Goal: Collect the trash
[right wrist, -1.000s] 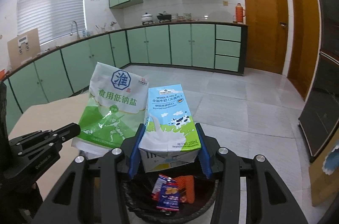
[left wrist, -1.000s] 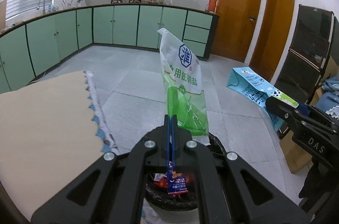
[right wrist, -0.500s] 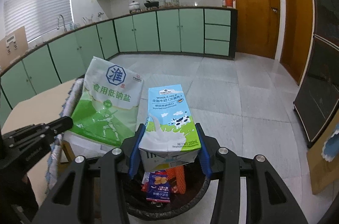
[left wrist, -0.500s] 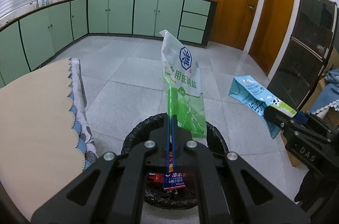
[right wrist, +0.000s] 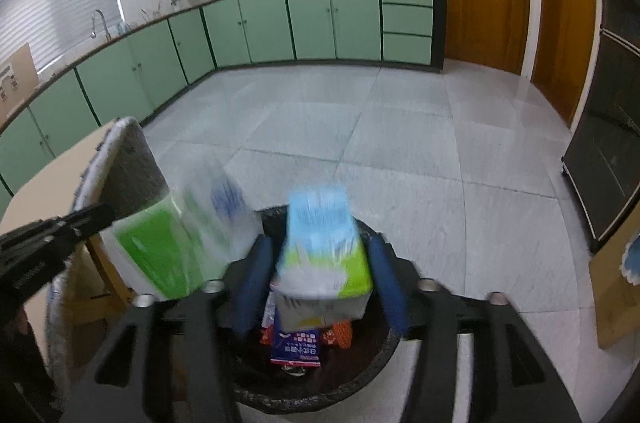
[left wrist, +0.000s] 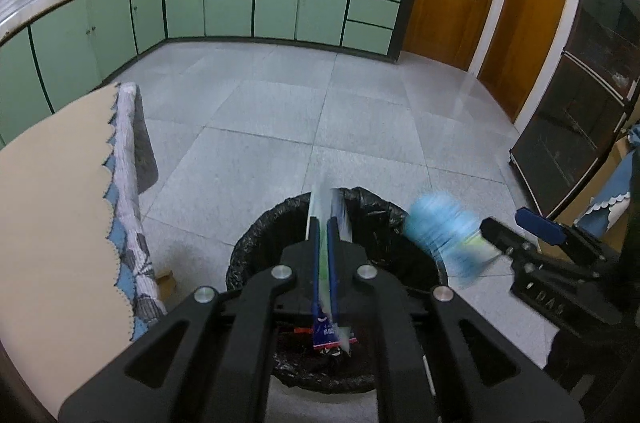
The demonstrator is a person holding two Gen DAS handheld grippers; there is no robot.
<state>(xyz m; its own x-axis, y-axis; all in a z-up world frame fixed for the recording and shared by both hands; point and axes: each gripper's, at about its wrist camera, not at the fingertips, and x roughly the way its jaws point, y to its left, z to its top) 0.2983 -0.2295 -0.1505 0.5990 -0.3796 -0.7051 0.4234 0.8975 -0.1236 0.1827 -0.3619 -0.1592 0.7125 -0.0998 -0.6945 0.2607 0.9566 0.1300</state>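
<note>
Right gripper (right wrist: 320, 275) open; carton (right wrist: 322, 247) between fingers.

A: Where's my left gripper (left wrist: 323, 243)?

B: Pointing down and forward, your fingers (left wrist: 313, 265) drawn close, only a narrow slit between them.

A: And my right gripper (right wrist: 320, 275)?

B: Also tipped downward, I see its blue pads (right wrist: 252, 283) spread wide. In your left view it reaches in from the right edge (left wrist: 516, 235), well apart from the left
</note>
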